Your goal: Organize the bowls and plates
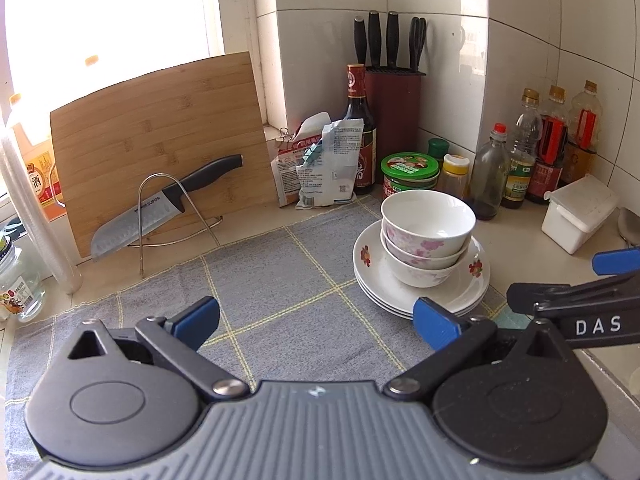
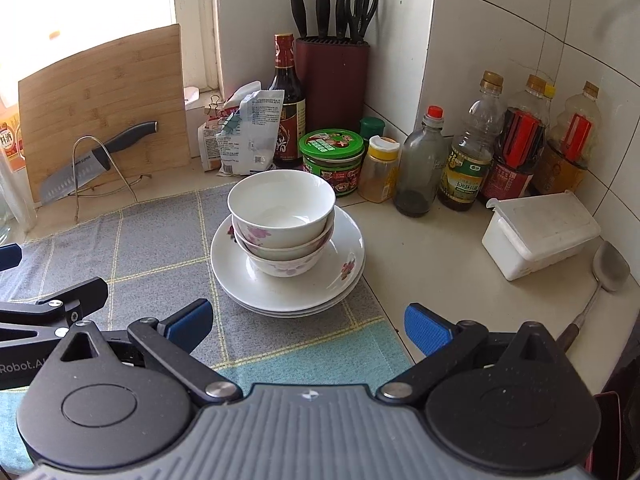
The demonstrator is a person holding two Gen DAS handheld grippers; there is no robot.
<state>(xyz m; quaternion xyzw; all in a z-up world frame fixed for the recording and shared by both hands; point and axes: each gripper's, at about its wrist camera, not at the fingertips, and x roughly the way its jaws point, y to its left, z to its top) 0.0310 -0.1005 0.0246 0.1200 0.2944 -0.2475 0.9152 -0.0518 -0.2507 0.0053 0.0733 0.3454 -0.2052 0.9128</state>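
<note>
The right gripper (image 2: 308,326) hangs with its blue pads spread wide and nothing between them, low over the near edge of the grey checked cloth (image 2: 152,248), pointed at the stack just ahead. The left gripper (image 1: 316,320) is likewise spread and empty, off to the stack's left (both apart from the dishes). Three nested bowls (image 2: 282,220) sit centred on the piled plates (image 2: 340,280), probably so the whole set stays compact and steady. The stack rests at the cloth's right edge, clear of the condiment bottles (image 2: 468,164) behind it.
</note>
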